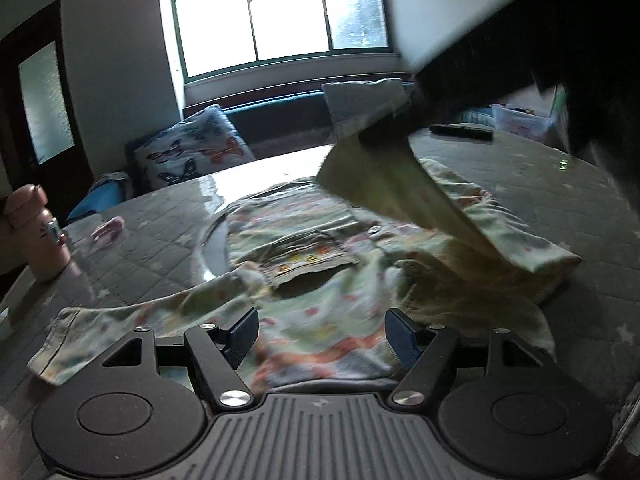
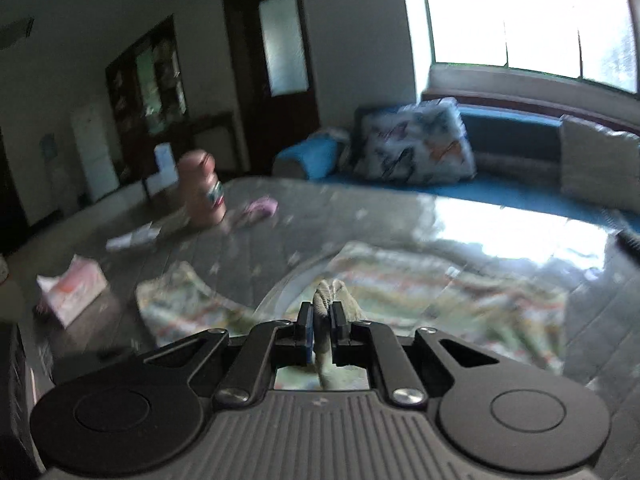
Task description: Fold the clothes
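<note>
A pale green patterned shirt with a chest pocket lies spread on a grey quilted table. My left gripper is open and empty, low over the shirt's near part. My right gripper is shut on a bunched fold of the shirt and holds it above the table. In the left wrist view the right gripper shows as a dark blurred shape lifting a sleeve or side flap up and across the shirt.
A pink bottle and a small pink item stand at the table's far left. A tissue pack and paper lie nearby. A dark flat object and plastic box sit far right. A sofa with cushions is behind.
</note>
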`<state>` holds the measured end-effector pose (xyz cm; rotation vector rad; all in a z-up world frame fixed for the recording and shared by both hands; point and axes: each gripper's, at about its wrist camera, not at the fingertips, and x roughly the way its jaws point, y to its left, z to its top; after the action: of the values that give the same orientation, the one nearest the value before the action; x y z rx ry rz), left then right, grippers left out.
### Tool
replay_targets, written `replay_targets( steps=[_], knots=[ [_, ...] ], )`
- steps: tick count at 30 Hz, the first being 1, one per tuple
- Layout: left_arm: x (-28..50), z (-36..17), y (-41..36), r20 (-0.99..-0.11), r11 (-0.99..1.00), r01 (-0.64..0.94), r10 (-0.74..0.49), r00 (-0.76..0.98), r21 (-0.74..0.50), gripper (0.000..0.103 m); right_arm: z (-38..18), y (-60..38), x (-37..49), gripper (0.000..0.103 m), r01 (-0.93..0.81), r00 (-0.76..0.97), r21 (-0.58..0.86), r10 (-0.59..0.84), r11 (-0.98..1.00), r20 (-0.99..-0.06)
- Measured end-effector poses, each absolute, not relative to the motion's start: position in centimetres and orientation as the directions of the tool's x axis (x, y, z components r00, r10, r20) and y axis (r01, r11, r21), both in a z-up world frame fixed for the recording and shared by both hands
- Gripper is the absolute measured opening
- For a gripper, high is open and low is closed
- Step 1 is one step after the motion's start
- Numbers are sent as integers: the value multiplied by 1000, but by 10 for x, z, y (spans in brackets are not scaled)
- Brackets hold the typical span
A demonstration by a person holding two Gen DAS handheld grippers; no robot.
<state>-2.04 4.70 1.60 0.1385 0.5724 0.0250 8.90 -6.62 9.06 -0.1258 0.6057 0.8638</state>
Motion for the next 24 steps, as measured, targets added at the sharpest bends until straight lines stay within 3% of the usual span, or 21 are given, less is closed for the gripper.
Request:
replay_targets(
  steps=[6, 19, 24],
  knots=[
    [-20, 20, 55, -530, 989, -14, 90, 843, 146, 73, 75, -86, 79, 20, -740, 470, 140, 655, 658, -592],
    [13, 24, 34, -532, 990, 42, 38, 846, 138, 71, 10, -197, 101, 21, -513, 545, 144, 450, 846, -708],
    [27, 21, 32, -552, 991, 66, 9, 834, 115, 57, 16, -208, 106, 21, -507, 559, 139, 447, 851, -699]
  ],
)
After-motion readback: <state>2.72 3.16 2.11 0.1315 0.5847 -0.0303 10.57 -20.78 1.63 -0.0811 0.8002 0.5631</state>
